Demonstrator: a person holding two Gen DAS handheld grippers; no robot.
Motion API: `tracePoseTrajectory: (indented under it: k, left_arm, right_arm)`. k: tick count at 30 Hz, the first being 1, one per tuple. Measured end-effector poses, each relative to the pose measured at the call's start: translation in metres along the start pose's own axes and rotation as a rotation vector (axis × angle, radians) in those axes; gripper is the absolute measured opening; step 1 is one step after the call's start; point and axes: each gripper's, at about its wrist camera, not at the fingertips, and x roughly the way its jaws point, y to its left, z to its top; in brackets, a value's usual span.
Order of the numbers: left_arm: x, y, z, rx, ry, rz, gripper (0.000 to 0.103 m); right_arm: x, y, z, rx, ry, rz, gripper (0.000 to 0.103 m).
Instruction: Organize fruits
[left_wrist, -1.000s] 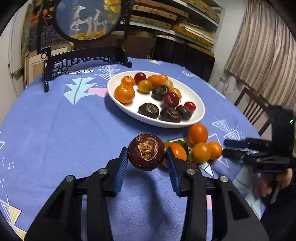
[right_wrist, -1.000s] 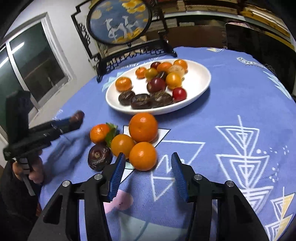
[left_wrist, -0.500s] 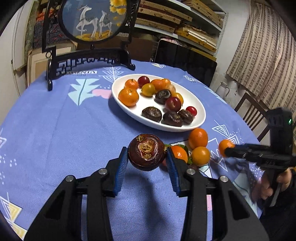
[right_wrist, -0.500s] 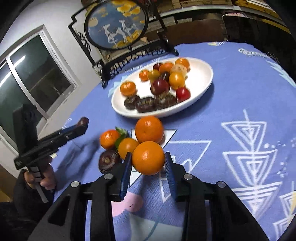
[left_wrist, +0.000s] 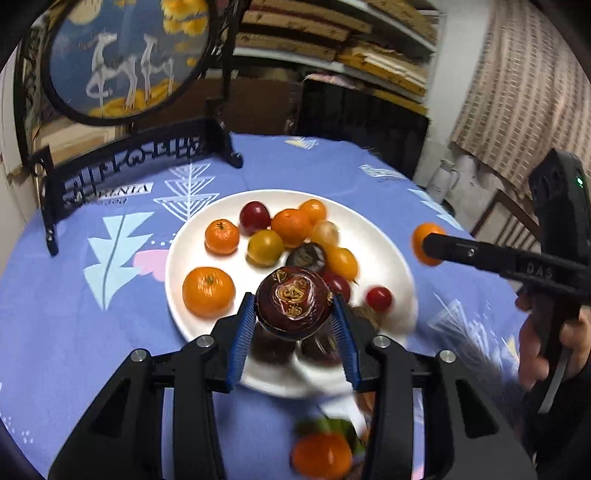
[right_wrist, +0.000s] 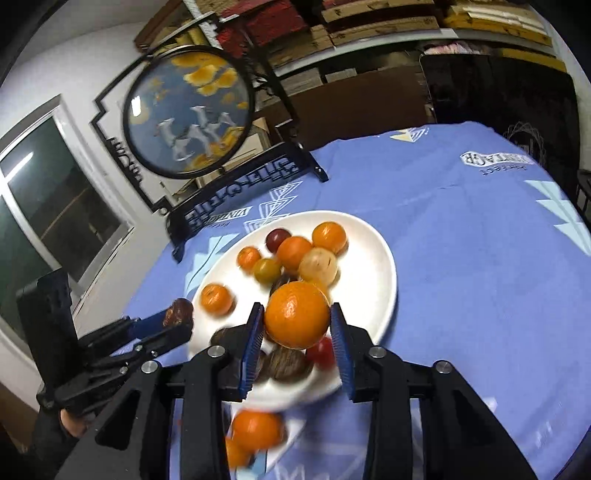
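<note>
One round table under a blue patterned cloth (left_wrist: 92, 332) fills most of both views. At its far edge stands a black carved stand with a round painted screen (left_wrist: 125, 55) showing pale deer on blue. Nearer the middle of the cloth sits a white oval plate (left_wrist: 384, 236), already carrying a scatter of fruit: several oranges, among them a large one (left_wrist: 208, 291) near the left rim, a yellow round fruit (left_wrist: 265, 247), a dark red plum (left_wrist: 255, 217), a small red tomato (left_wrist: 378, 298) and a few dark brown fruits, partly hidden behind the fingers.

The left gripper (left_wrist: 293, 328) hangs above the near side of the plate, its blue-padded fingers (left_wrist: 240, 343) pinching a dark maroon fruit (left_wrist: 293, 302) with a pale curled mark on its top. The right gripper (right_wrist: 297, 343) is likewise over the near part of the plate (right_wrist: 376, 266), its pads (right_wrist: 251, 347) squeezing an orange (right_wrist: 297, 314) from both sides. Each tool also shows in the other's view, with its fruit at the tip.

Off the plate, on the cloth just below its near rim, lie a few loose oranges (right_wrist: 256, 430) with a green leaf (left_wrist: 328, 426) among them; these are blurred, so their exact number is unclear.
</note>
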Motion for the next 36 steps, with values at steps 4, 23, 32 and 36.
tracePoseTrajectory:
  k: [4, 23, 32, 36]
  left_arm:
    - [0.01, 0.005, -0.001, -0.031, 0.012, 0.022, 0.069]
    - [-0.04, -0.063, -0.133, 0.193, 0.167, 0.058, 0.05]
    - [-0.058, -0.042, -0.122, 0.062, 0.009, -0.017, 0.04]
    - [-0.08, -0.016, -0.121, -0.069, -0.116, 0.06, 0.04]
  right_arm:
    - [0.009, -0.009, -0.004, 0.038, -0.02, 0.026, 0.059]
    - [-0.041, 0.004, -0.09, -0.125, -0.102, -0.171, 0.059]
    - [-0.034, 0.015, -0.107, -0.171, -0.019, -0.099, 0.059]
    - [-0.031, 0.039, -0.122, -0.229, 0.043, -0.052, 0.059]
